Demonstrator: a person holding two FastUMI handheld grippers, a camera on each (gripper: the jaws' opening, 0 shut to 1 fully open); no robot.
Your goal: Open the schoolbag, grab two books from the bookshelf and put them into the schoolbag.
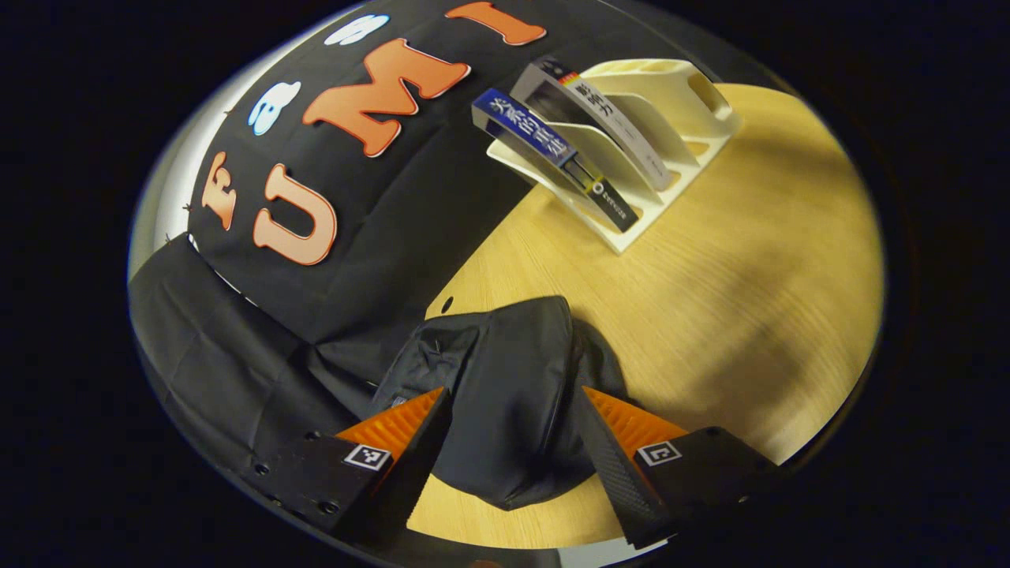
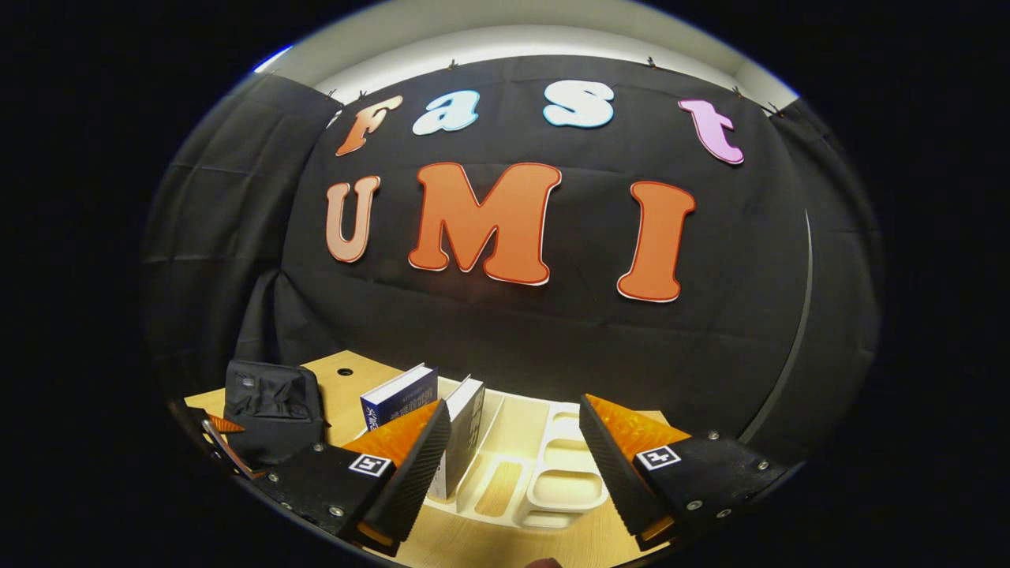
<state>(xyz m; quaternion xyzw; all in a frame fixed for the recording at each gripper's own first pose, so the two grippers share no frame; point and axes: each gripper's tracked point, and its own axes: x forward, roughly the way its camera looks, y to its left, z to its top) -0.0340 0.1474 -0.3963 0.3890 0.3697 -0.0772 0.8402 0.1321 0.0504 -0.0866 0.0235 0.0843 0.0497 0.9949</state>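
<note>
While both grippers hang above the wooden table (image 1: 734, 315), the stock stands as follows.

Item 1: schoolbag (image 1: 505, 394), black fabric, lying on the table directly ahead of the left gripper (image 1: 513, 450). Its bulk shows between that gripper's two fingers, which are spread wide; whether they touch the fabric cannot be told. No opening can be made out, and nothing of its inside shows. In the right gripper view the same bag (image 2: 272, 406) sits far to the left of the right gripper, with the tips of the other gripper (image 2: 225, 442) just beside it.

Item 2: bookshelf (image 1: 678, 134), cream plastic rack with slanted dividers, standing well beyond the left gripper, up and to its right. Contents: two books, each leaning in its own slot: blue-spined book (image 1: 544, 154) in the slot nearest the bag, grey-spined book (image 1: 607, 126) one slot further on. Remaining slots hold nothing.

Item 3: right gripper (image 2: 513, 457), fingers spread apart, nothing between them; poised just in front of the rack (image 2: 552, 473), with the grey book (image 2: 461, 434) just beside its left finger and the blue book (image 2: 398, 398) further left.
</note>
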